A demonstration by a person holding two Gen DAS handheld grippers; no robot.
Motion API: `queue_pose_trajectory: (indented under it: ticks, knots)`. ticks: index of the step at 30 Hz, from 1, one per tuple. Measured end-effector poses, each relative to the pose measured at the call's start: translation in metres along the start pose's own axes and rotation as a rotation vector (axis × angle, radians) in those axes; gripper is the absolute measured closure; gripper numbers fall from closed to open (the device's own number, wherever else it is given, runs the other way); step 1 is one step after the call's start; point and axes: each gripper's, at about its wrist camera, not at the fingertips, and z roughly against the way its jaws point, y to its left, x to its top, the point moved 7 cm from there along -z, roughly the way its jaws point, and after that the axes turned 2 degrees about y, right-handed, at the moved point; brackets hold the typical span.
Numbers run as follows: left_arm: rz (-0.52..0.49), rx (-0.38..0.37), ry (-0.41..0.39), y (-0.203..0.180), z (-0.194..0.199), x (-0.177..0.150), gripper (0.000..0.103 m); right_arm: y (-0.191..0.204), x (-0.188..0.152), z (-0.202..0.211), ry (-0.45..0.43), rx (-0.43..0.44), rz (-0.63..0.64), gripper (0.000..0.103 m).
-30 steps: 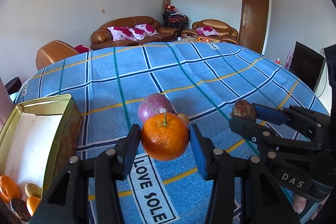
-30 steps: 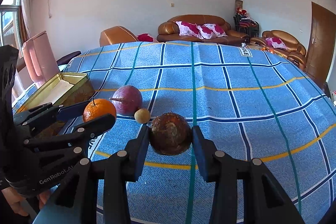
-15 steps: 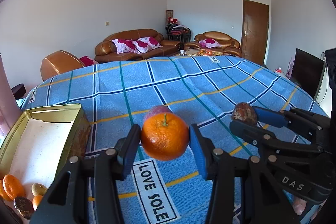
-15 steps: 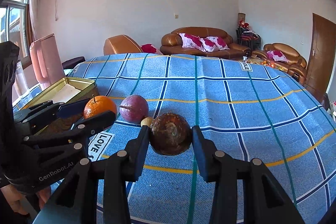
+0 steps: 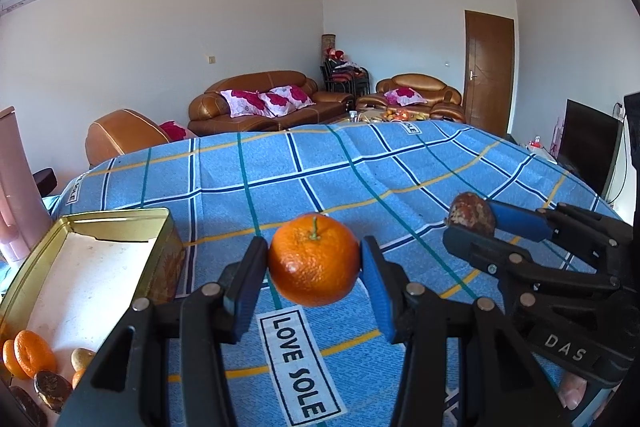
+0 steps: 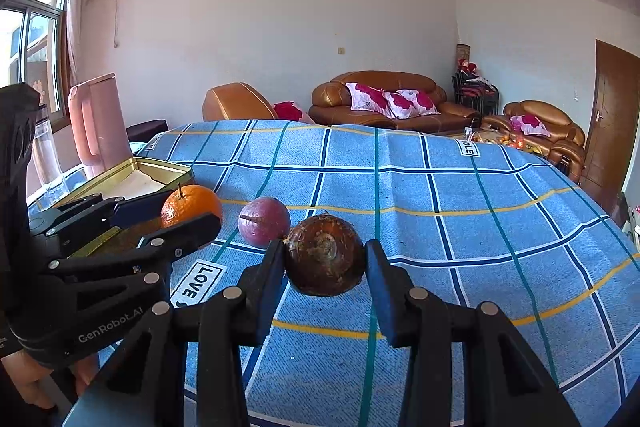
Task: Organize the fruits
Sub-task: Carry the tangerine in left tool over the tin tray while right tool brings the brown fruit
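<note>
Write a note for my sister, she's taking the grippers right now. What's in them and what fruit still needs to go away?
Left gripper: shut on the orange, held above the cloth.
Right gripper: shut on the brown fruit, also lifted.
Gold tin: open at the left, with a few small fruits already in its near corner.
Left to do: put both held fruits in the tin, probably, then fetch the purple fruit lying on the blue checked cloth.

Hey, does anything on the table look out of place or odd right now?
One purple fruit lies loose on the blue cloth, outside the gold tin that already holds other fruit. Nothing looks spilled or damaged.
</note>
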Motion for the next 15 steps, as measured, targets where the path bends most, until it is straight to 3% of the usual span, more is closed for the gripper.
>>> queue_pose_trajectory:
  ticks: [15]
  knots:
    - [-0.017,0.035,-0.066,-0.001,0.016,0.001,0.053,0.004,0.003,0.013,-0.067,0.011,0.023,0.06]
